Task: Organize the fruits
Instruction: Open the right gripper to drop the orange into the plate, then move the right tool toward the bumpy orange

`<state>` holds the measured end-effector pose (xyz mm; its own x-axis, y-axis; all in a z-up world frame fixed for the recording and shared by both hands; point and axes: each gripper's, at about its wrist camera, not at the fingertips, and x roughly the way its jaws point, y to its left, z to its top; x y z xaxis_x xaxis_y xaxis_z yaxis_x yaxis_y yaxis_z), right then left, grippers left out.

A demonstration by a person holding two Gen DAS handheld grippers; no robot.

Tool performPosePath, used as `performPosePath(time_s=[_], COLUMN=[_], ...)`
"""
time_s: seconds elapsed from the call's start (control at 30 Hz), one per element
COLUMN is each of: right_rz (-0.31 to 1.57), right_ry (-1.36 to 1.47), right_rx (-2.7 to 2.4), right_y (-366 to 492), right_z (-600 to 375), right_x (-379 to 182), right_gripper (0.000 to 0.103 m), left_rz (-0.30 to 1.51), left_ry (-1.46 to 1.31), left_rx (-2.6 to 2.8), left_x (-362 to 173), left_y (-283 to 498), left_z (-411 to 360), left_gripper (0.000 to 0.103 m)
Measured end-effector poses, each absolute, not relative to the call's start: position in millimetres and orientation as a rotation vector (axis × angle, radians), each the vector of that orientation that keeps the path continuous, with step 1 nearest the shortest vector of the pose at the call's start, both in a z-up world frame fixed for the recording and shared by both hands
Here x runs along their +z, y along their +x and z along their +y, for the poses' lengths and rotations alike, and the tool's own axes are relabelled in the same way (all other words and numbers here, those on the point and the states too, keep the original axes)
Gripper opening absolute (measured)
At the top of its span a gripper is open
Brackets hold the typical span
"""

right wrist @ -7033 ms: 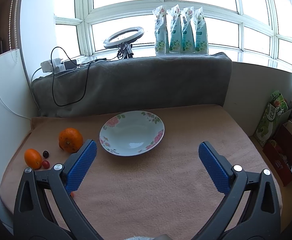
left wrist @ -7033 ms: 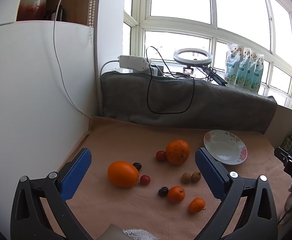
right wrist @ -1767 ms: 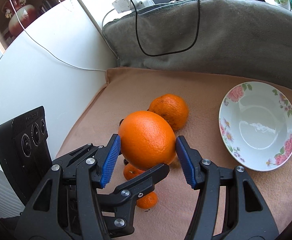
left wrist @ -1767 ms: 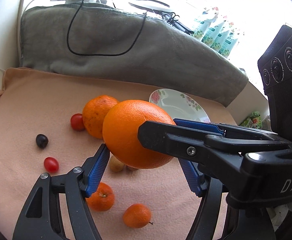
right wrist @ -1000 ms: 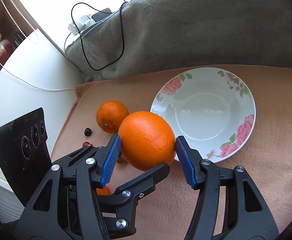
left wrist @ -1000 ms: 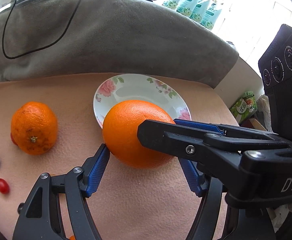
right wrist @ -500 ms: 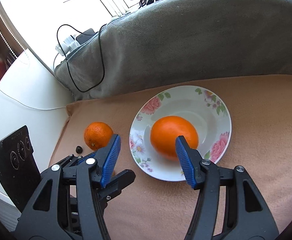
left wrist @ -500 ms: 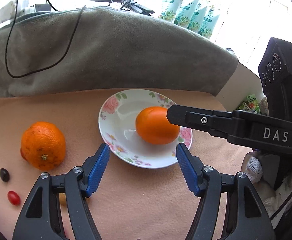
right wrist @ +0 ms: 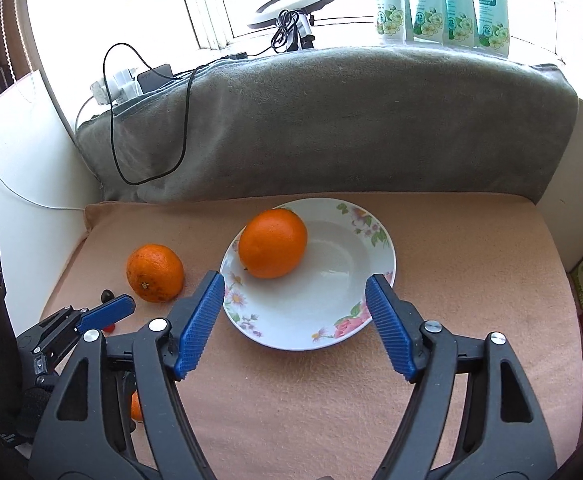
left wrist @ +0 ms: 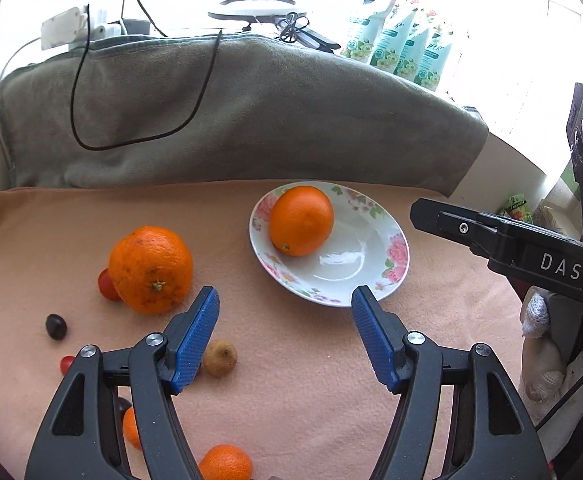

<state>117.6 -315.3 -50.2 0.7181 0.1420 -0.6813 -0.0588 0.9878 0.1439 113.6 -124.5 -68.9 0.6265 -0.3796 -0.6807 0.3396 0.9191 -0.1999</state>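
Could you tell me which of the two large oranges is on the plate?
The smooth orange lies in the floral plate; the rougher orange sits on the cloth.

Home window nook, grey blanket [right wrist: 351,128] over the sill, ring light [left wrist: 257,4], floral plate [right wrist: 331,312], peach-covered table [left wrist: 291,400]

Both cameras are riding on the grippers, looking forward and downward along the blue-padded fingers toward the far window. The left wrist view is sitting to the left, facing the floral plate [left wrist: 387,236] from nearby, with the right gripper's arm crossing in at its right edge. The right wrist view is looking from the right, close above the same plate [right wrist: 375,240], with the left gripper's finger poking in at its lower left. Both are sharing the plate, the orange in it [left wrist: 301,220] [right wrist: 272,242], the second orange [left wrist: 150,269] [right wrist: 154,272], the grey blanket [left wrist: 275,120] [right wrist: 351,128] and, probably, the same glare-washed windowsill.
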Motion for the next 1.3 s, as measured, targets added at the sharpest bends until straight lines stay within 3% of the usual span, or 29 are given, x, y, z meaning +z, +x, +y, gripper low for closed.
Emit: performPosePath(time_s=[0.23, 0.37, 1.3], right_rz=[0.688, 0.673, 0.807], right_ry=[0.076, 0.052, -0.086], right_rx=[0.091, 0.141, 0.328], right_y=[99.0, 95.6, 123.1], right_z=[-300.8, -283.9, -170.1], right_x=[-33.6, -30.7, -67.2], right_gripper=[0.081, 0.091, 0.091], left_rz=[0.762, 0.755, 0.791], left_ry=[-0.042, -0.045, -0.169], left_rx=[-0.354, -0.324, -0.173], left_x=[-63.8, -62.7, -87.0], left_y=[101.6, 94.4, 78.6], left_z=[-105.2, -89.6, 3.3], left_gripper=[0.07, 0.07, 0.071])
